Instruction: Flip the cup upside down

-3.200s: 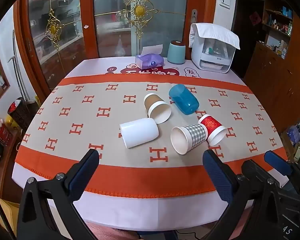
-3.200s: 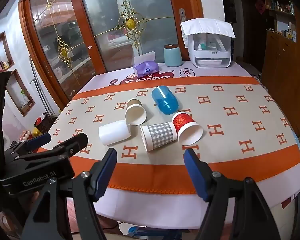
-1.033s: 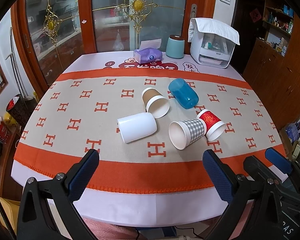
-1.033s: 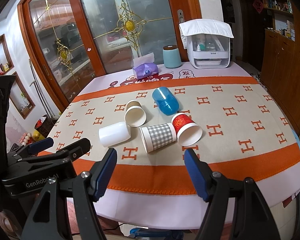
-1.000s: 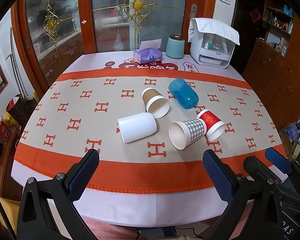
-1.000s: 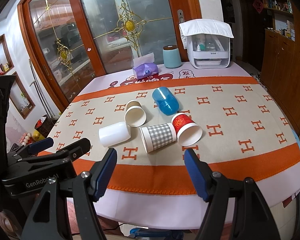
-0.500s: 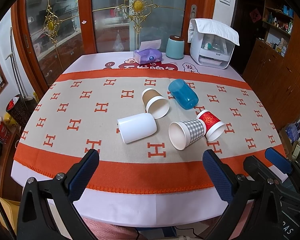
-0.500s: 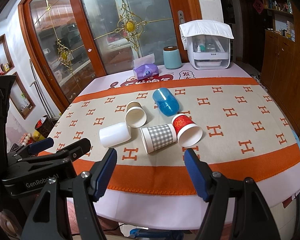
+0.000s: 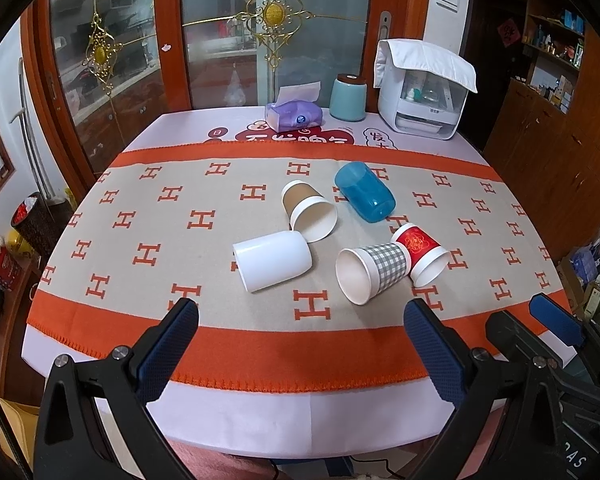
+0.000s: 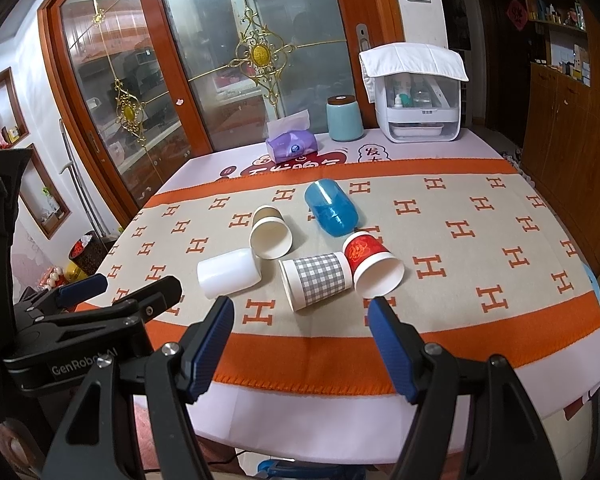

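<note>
Several cups lie on their sides in the middle of the table: a white cup (image 9: 274,260) (image 10: 228,273), a brown paper cup (image 9: 309,211) (image 10: 270,233), a blue plastic cup (image 9: 365,197) (image 10: 332,209), a grey checked cup (image 9: 374,273) (image 10: 316,280) and a red cup (image 9: 420,254) (image 10: 372,264). My left gripper (image 9: 300,320) is open and empty, above the table's front edge. My right gripper (image 10: 300,316) is open and empty, also at the front edge. The left gripper also shows in the right wrist view (image 10: 120,292).
The table (image 9: 260,412) carries an orange and beige cloth (image 9: 140,220). At the back stand a purple tissue pack (image 9: 294,114), a teal canister (image 9: 348,96) and a white appliance (image 9: 422,92). Glass doors are behind. A wooden cabinet (image 9: 560,152) stands at the right.
Both grippers have drawn back and risen slightly over the last seconds. The cups have not moved.
</note>
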`<state>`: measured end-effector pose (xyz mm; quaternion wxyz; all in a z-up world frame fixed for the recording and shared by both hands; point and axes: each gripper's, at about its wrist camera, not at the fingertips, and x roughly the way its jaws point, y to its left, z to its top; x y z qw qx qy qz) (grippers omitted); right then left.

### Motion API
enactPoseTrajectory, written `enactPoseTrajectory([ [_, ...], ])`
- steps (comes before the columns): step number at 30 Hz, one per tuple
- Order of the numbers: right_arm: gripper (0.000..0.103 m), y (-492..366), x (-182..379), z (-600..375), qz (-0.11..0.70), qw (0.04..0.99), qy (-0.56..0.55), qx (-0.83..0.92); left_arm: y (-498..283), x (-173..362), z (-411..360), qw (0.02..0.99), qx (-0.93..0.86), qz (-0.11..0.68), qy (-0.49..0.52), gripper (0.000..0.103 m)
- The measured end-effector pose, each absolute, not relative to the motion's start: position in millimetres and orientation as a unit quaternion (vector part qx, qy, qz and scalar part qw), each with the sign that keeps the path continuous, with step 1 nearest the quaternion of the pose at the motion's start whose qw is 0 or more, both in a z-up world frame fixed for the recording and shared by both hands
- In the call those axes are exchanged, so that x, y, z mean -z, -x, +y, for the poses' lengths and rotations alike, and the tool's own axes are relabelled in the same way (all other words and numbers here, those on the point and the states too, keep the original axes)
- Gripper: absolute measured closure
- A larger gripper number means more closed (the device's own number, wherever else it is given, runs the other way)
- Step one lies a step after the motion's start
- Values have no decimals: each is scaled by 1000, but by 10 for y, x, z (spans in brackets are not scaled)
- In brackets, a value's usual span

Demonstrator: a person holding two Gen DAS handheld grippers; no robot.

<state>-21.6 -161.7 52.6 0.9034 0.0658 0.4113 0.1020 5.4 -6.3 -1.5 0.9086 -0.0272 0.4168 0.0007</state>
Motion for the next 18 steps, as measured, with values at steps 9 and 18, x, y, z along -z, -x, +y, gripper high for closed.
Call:
enactPoseTrajectory([
  [9, 33, 7, -612, -1630, 411, 905, -57, -93, -188, -123, -157, 928, 13, 373, -21, 2],
  [18, 33, -195, -574, -1685, 424, 899, -61, -91, -503, -176, -217, 916, 79, 392, -47, 2],
])
